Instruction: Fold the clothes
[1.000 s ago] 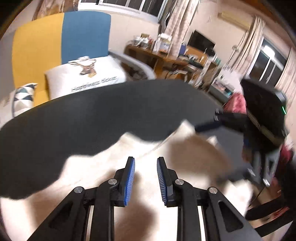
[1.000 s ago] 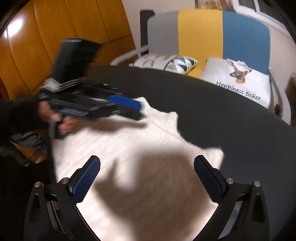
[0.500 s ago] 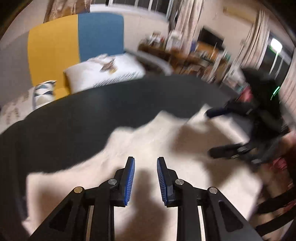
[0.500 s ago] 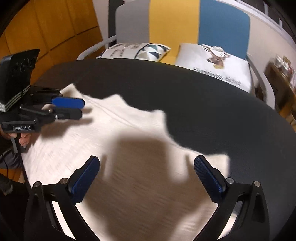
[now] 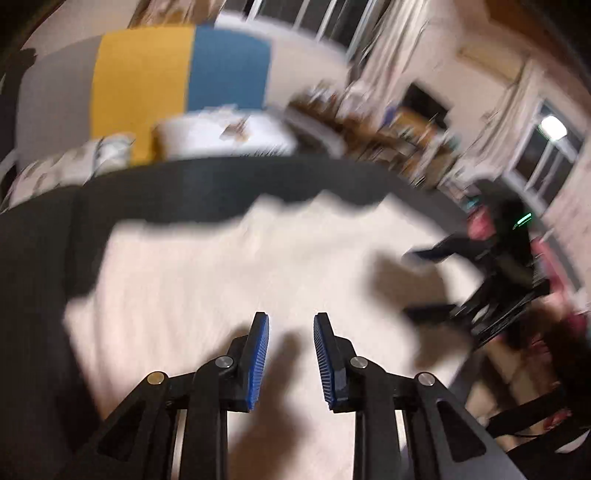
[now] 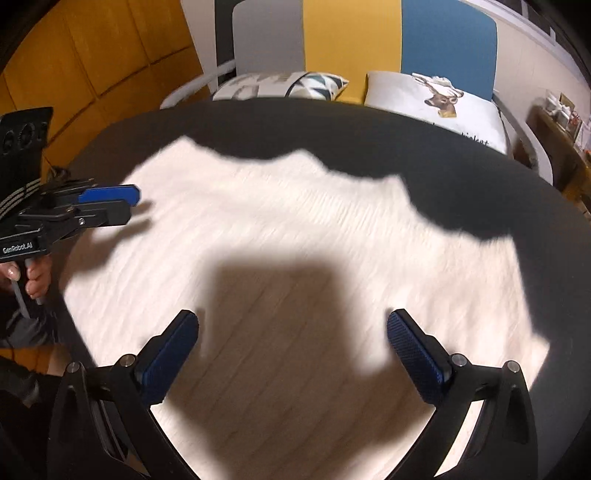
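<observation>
folding looks unstarted: white knit garment [image 6: 295,229] lies spread flat on the dark worktop [image 6: 480,184]. we hold the left gripper [image 5: 291,354] narrowly parted, the right gripper [image 6: 291,347] spread wide, both empty above it

- One white ribbed knit garment [image 6: 295,229], spread flat on the surface.
- One dark round surface [image 6: 480,173] carrying it.
- Two black tongs with blue pads: the right tongs [image 6: 291,332] and the left tongs [image 6: 127,206], each with two fingers.
- One hand [image 6: 35,273] in view, on the left tongs' handle.
- Two pillows beyond the far edge: one white with a deer print [image 6: 436,103], one with a triangle pattern [image 6: 280,85].
- One grey, yellow and blue panelled backrest [image 6: 354,33].
</observation>
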Demonstrator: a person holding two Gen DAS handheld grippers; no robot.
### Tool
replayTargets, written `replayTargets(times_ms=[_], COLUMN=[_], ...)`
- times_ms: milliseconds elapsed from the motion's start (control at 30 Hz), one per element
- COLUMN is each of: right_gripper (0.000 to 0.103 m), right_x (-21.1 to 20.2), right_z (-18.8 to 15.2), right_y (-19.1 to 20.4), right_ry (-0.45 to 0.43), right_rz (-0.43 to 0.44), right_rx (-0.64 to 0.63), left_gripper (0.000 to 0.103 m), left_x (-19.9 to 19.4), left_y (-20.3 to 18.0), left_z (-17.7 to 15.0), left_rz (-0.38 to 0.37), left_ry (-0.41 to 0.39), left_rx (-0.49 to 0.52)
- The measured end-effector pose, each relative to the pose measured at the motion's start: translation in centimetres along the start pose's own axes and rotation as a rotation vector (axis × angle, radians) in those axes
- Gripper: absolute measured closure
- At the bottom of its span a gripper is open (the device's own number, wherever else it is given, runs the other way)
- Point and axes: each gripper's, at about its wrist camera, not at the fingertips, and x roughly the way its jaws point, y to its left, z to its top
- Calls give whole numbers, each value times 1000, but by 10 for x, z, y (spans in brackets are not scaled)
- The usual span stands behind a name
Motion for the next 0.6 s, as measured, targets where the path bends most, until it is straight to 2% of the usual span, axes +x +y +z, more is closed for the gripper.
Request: replayTargets(times_ms=[67, 167, 233, 333, 400, 467, 500, 600], right_gripper=[0, 0, 0, 0, 0, 0, 0, 0], right_x=[4, 5, -1, -18, -19, -14, -9, -6], right_z=[-16, -17, -13, -13, -22, -34, -41, -52], right_y=[6, 10, 13, 29, 41, 51, 55, 61], right_ry=[-2, -42, -44, -103, -102, -82, -67, -90], right_rz=[-49, -77, -109, -76, -69, -86, -113, -168], right_rx=[-6, 18, 32, 26, 11, -8, -30, -76], left_gripper=[78, 78, 77, 76, 76, 76, 77, 77], left_x=[-2, -13, -32, -61, -70, -54, -46, -61], left_y=[7, 12, 17, 18, 10, 7, 8, 8], left_z=[-12, -9, -14, -36, -58, -78, -86, -93], left_rz=[-9, -34, -83, -132, -93, -11, 24, 8], left_ry=[-59, -89, -146, -209, -166, -58, -31, -102], left_rx=[-48, -131, -185, -213, -170, -128, -112, -140])
